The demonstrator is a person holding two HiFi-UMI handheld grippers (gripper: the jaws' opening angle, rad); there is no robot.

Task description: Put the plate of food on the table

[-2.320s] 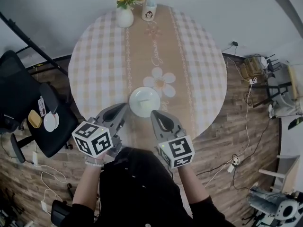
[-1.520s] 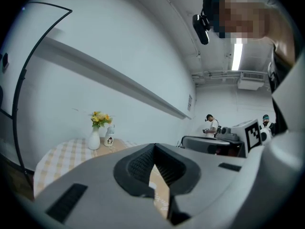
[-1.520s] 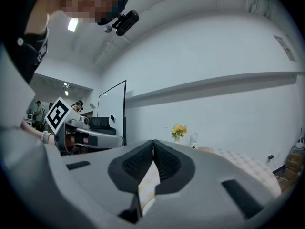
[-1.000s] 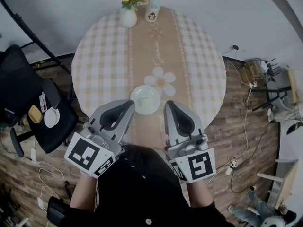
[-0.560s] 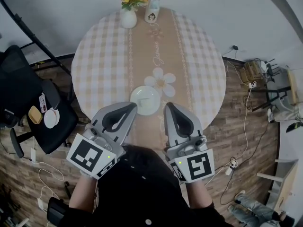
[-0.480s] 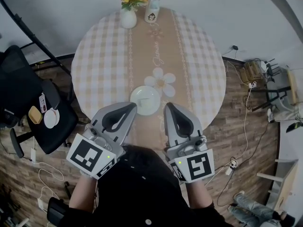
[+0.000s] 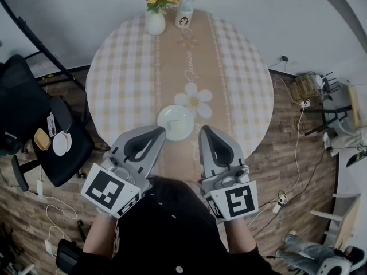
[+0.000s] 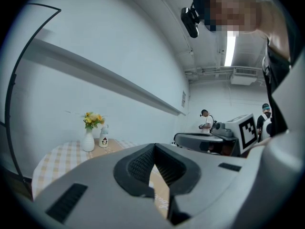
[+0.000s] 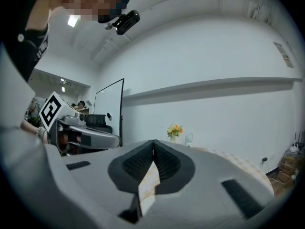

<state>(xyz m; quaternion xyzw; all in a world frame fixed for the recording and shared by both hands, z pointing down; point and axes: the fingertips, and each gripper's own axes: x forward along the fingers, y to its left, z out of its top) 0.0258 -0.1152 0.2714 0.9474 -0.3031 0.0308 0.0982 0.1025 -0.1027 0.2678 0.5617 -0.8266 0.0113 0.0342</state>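
Beige-and-white checked cloth [image 7: 120,79] covers the round table [image 7: 256,125], with a tan flower-printed runner [image 7: 184,62] down its middle. In the head view the white plate [image 7: 175,122] sits on the runner near the table's near edge, touched by neither gripper. The left gripper [image 7: 160,130] and right gripper [image 7: 203,129] hover just beside it, one to each side, both with jaws closed and holding nothing. At the far edge stand a white vase [image 7: 155,23] of yellow flowers and a mug [image 7: 183,17] just beside it. A black chair [image 7: 28,110] stands left of the table on a wood-plank floor [image 7: 298,165], and cables [image 7: 275,202] trail over the planks on the right.

The left gripper view looks level across the table: its pads meet at the tip with nothing between them, and only a strip of runner shows through the gap below. The vase and mug stand at the left against a plain white wall [image 8: 119,46] that carries a long ledge [image 8: 109,80]. Two people [image 8: 206,120] stand far off under a ceiling light [image 8: 230,49].

The right gripper view shows its jaws pressed together and empty; beyond them are the flowers, the same ledge, and a dark-framed board [image 9: 110,109] at the left
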